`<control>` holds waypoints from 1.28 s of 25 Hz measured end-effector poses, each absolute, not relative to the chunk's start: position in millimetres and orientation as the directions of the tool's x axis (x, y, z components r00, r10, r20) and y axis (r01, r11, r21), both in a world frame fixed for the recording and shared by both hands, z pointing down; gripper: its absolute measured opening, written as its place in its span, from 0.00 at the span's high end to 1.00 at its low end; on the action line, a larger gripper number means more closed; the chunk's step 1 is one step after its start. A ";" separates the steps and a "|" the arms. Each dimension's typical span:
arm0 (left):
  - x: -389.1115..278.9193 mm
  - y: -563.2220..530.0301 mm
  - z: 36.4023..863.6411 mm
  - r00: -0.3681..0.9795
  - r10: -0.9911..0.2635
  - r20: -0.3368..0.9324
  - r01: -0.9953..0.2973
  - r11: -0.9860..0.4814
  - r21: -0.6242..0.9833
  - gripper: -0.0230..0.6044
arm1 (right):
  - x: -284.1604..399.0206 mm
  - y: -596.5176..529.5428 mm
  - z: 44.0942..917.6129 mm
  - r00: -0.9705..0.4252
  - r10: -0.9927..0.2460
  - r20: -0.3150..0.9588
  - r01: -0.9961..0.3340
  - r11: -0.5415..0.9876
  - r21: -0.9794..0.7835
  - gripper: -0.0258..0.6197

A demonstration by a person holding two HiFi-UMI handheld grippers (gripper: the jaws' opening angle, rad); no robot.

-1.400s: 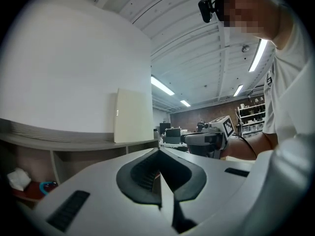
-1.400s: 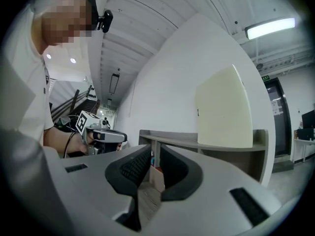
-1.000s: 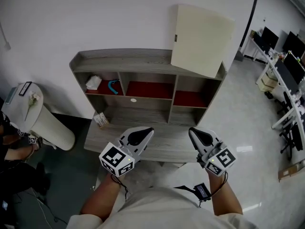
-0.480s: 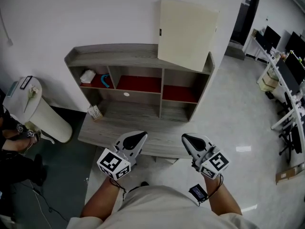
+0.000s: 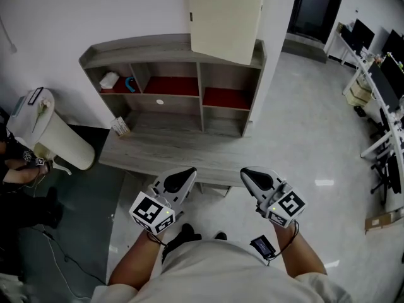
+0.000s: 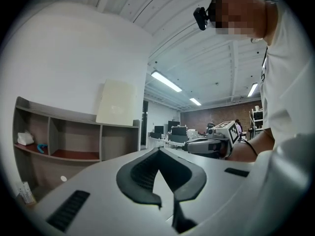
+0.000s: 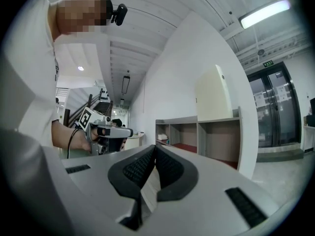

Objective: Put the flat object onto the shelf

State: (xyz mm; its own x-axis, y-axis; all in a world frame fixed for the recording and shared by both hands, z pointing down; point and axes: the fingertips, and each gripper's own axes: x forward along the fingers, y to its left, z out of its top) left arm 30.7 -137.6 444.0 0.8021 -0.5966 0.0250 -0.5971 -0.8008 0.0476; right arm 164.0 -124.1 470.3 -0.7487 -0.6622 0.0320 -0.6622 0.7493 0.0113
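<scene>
Board (image 5: 225,17) upright atop shelf (image 5: 132,46), R end

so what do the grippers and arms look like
Both the left gripper and right gripper are pale grey shells with black ribbed pads, each carrying a cube of black-and-white square markers. A black cable and black box hang at the right wrist. The person wears a light short-sleeved shirt.

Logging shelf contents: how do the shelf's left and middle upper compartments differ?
The left compartment holds a white item and a blue item; the middle compartment shows only its red floor. The left compartment looks narrower than the middle. Both are open-fronted with red floors.
</scene>
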 end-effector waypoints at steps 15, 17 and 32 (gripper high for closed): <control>-20.6 -54.7 456.9 0.838 -0.541 0.067 -0.545 -0.837 0.056 0.94 | 101.3 -37.7 473.7 -0.733 -0.679 0.036 -0.679 0.734 0.032 0.93; -35.4 -42.1 455.2 0.843 -0.534 0.068 -0.537 -0.842 0.044 0.94 | 82.0 -24.5 471.9 -0.730 -0.683 0.033 -0.681 0.730 0.056 0.93; -140.9 29.1 483.0 0.847 -0.528 0.070 -0.530 -0.847 0.028 0.94 | -39.2 68.0 499.5 -0.718 -0.688 0.108 -0.689 0.724 0.028 0.93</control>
State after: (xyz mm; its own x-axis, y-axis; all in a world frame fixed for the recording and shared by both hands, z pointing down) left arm -140.9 29.1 483.0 0.8466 -0.5277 0.0700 -0.5304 -0.8473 0.0283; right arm -39.2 68.0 499.5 -0.7180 -0.6877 0.1076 -0.6892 0.7240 0.0284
